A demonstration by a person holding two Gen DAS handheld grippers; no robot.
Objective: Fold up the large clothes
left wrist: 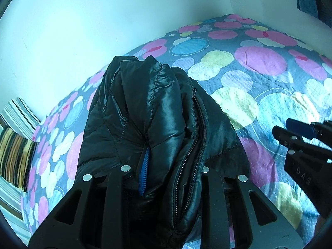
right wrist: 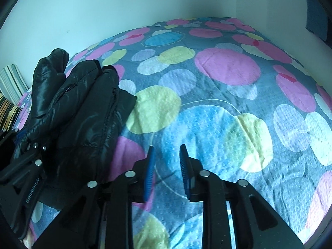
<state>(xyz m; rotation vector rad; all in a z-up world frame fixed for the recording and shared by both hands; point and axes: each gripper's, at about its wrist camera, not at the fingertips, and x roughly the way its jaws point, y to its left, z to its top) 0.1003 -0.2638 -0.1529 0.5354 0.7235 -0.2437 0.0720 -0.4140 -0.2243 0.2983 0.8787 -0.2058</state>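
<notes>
Closest in, the left gripper [left wrist: 166,178] clamps a bunched fold of the black jacket [left wrist: 149,112], whose length runs away across the bedspread [left wrist: 259,66] toward the wall [left wrist: 83,20]. Off to its right, the right gripper [right wrist: 167,166] hangs with jaws apart and empty, so the jacket lies leftward of it.

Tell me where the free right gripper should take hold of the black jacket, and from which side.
Probably the jacket's near right edge, where the flat hem lies on the bedspread. Come in from the right, low over the bedspread: the right gripper is open beside it, while the left gripper holds the bunched middle.
</notes>
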